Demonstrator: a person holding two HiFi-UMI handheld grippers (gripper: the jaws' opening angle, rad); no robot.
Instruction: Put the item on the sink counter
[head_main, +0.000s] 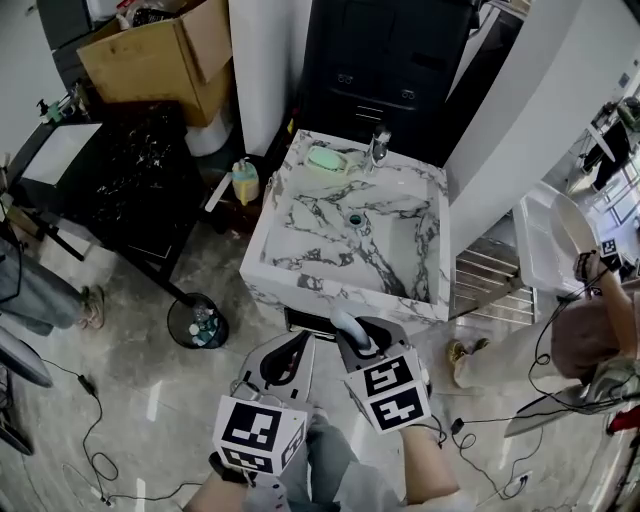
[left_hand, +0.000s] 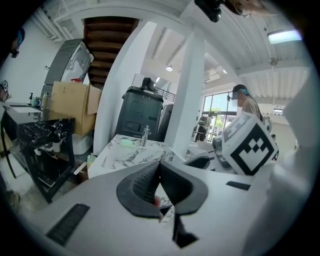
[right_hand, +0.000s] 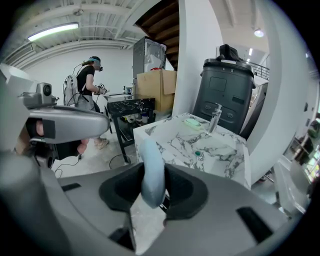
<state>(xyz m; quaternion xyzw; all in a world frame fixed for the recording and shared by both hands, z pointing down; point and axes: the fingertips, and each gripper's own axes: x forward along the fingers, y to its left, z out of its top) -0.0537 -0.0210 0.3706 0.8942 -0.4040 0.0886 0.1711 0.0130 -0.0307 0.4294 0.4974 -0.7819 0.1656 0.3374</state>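
My right gripper (head_main: 356, 338) is shut on a pale blue-grey oblong item (head_main: 349, 325), which stands up between the pads (right_hand: 152, 172). It hovers just in front of the near edge of the white marble sink counter (head_main: 300, 268), above the floor. My left gripper (head_main: 297, 347) is beside it on the left, shut with nothing between its pads (left_hand: 150, 181). On the counter's far rim lie a green soap bar (head_main: 325, 157) and a chrome faucet (head_main: 379, 145). The right gripper view shows the sink counter (right_hand: 172, 131) ahead and to the right.
A black marbled table (head_main: 130, 170) and a cardboard box (head_main: 160, 55) stand to the left, with a yellow bottle (head_main: 245, 182) on the floor by the sink. A dark cabinet (head_main: 385, 70) is behind the sink. A person (head_main: 590, 340) crouches at right. Cables lie on the floor.
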